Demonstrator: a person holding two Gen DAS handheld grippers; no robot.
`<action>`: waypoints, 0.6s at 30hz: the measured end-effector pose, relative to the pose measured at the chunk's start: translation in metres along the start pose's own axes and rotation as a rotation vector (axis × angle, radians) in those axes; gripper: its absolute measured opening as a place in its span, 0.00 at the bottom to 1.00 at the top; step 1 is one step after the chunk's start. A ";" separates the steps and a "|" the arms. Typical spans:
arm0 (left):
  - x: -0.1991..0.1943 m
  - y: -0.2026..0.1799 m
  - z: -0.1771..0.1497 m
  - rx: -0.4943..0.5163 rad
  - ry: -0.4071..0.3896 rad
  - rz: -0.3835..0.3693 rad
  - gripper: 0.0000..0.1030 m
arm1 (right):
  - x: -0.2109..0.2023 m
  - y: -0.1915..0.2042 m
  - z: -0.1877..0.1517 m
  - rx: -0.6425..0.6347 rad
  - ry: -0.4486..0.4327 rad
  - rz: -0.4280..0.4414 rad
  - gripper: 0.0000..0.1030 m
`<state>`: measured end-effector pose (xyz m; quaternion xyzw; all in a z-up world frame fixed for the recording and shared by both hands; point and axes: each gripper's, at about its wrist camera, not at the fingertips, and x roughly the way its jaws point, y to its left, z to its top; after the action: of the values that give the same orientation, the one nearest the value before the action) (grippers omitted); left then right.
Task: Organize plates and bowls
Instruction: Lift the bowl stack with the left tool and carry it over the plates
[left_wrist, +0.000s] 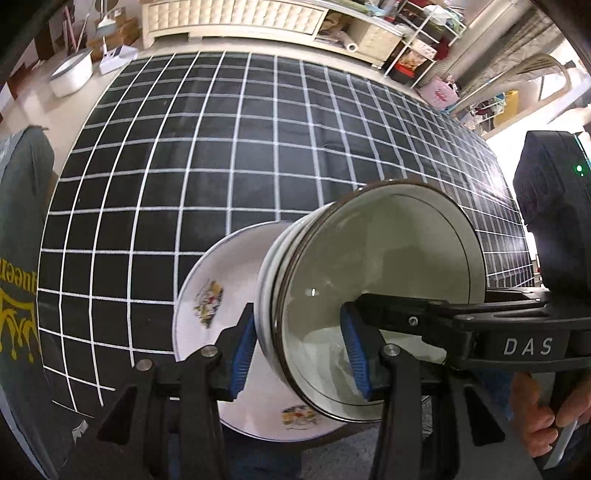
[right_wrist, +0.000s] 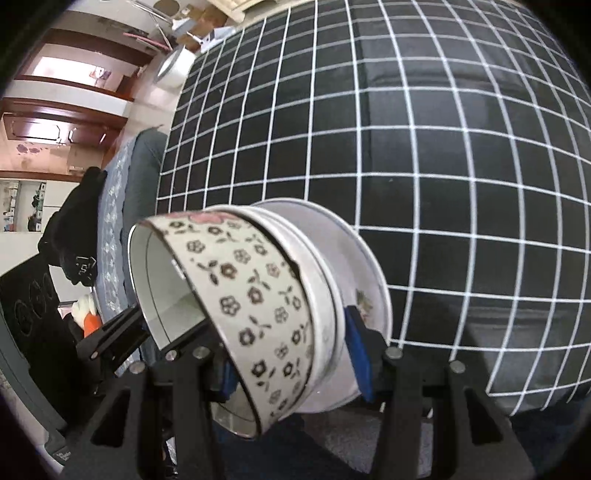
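Lettering reading "DAS" (left_wrist: 528, 346) shows in pale capitals on the black body of your right claw (right_wrist: 293, 363), seen from the left wrist camera. Your left claw (left_wrist: 299, 350) grips the stack of bowls (left_wrist: 373, 306) at its near rim, blue pads (left_wrist: 243, 356) pressed either side. Your right claw clamps the same stack from the other side; the outer bowl there carries a dark flower print (right_wrist: 255, 295). The stack hangs tilted over the black grid-checked tabletop (left_wrist: 221, 166), with a white plate (left_wrist: 218, 306) bearing small printed motifs just behind it. Yellow writing at the left edge (left_wrist: 14, 314) is cut off and unreadable.
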<state>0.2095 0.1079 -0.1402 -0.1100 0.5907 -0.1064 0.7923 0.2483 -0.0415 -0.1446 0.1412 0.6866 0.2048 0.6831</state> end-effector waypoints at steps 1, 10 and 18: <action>0.002 0.003 0.000 -0.003 0.003 0.000 0.42 | 0.004 0.001 0.002 0.002 0.006 -0.001 0.52; 0.010 0.017 0.006 -0.014 0.016 -0.017 0.40 | 0.012 -0.004 0.007 0.004 0.026 -0.015 0.52; 0.015 0.015 0.002 -0.028 0.009 -0.020 0.41 | 0.014 -0.005 0.007 0.001 0.029 -0.028 0.52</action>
<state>0.2159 0.1184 -0.1578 -0.1263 0.5947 -0.1064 0.7868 0.2550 -0.0391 -0.1592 0.1291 0.6985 0.1967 0.6758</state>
